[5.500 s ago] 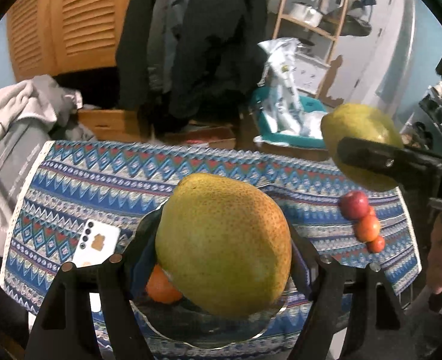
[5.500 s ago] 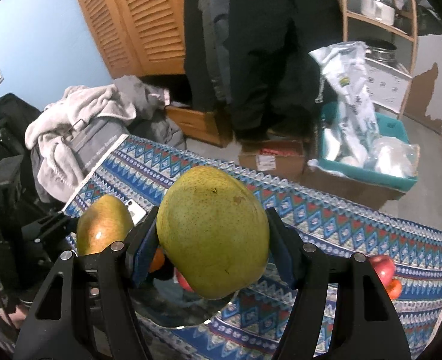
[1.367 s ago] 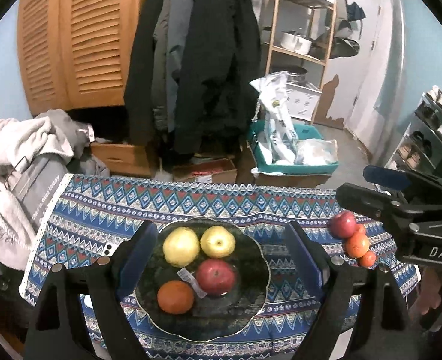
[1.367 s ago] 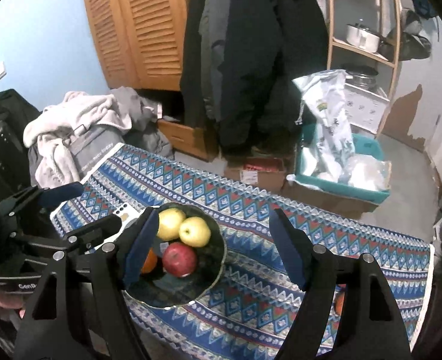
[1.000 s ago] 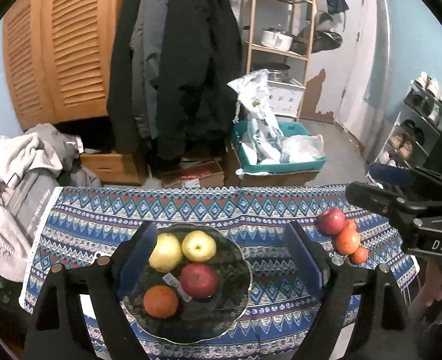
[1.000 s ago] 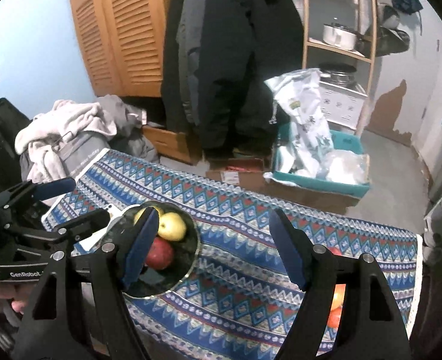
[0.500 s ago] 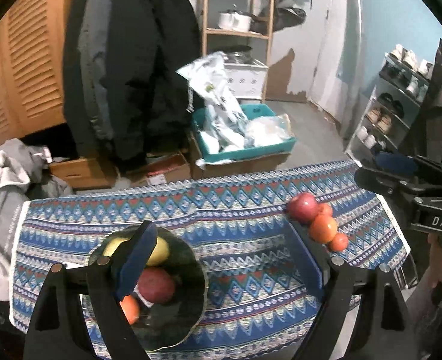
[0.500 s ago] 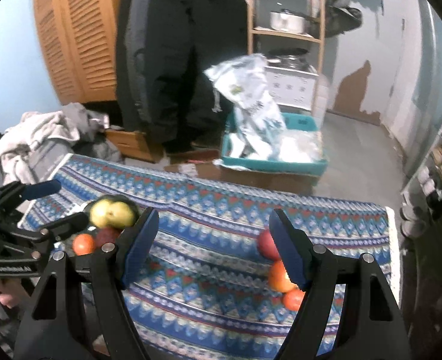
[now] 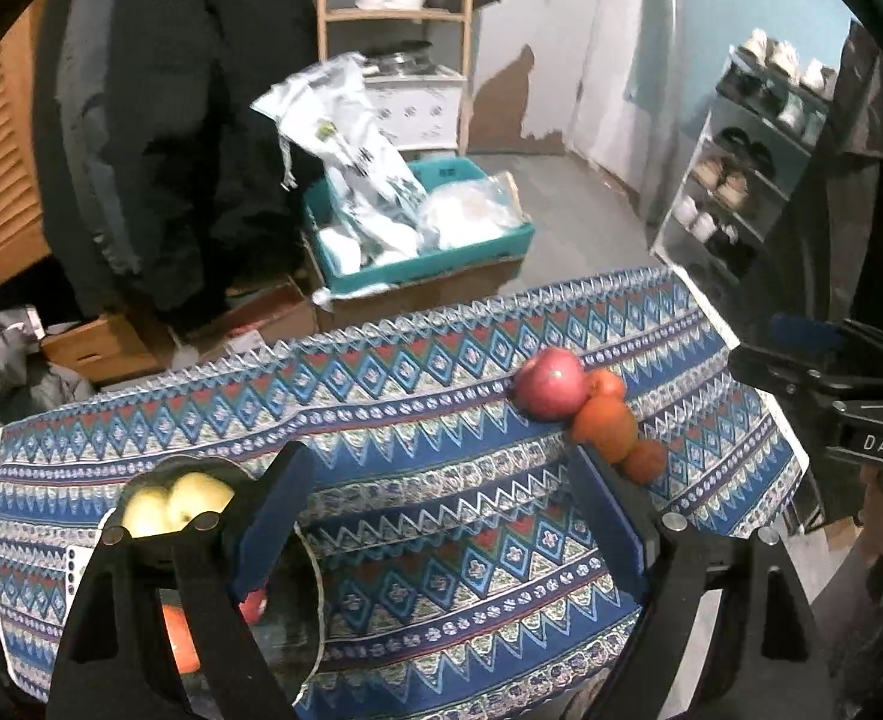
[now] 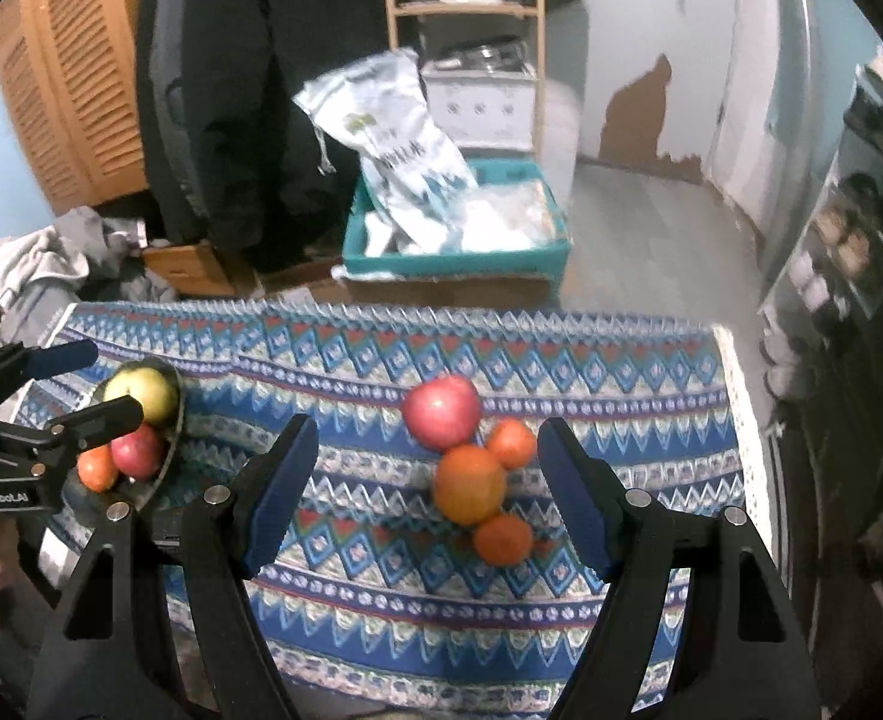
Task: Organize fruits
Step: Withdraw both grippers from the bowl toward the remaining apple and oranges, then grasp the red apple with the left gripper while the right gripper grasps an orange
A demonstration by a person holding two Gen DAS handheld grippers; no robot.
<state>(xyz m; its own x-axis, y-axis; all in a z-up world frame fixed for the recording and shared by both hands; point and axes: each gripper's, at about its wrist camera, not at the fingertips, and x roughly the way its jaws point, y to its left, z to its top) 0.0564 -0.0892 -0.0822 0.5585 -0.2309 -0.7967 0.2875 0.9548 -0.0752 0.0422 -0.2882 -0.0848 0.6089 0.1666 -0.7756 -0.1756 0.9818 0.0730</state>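
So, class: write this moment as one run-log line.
left gripper: open, empty | right gripper: open, empty | bowl: four fruits | cloth: red apple, three oranges

Both handheld grippers were matte black plastic. The right gripper [image 10: 426,480] had blue pads inside its fingers [image 10: 276,483] and silver screws along the finger arms. The left gripper [image 9: 441,516] matched; white lettering marked each gripper's side at the frame edges.

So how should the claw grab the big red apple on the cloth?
Probably take the red apple from above, pads across its round middle on the left and right flanks. Oranges crowd its near right side, touching or nearly so; the far and left sides look free. The right claw is open.
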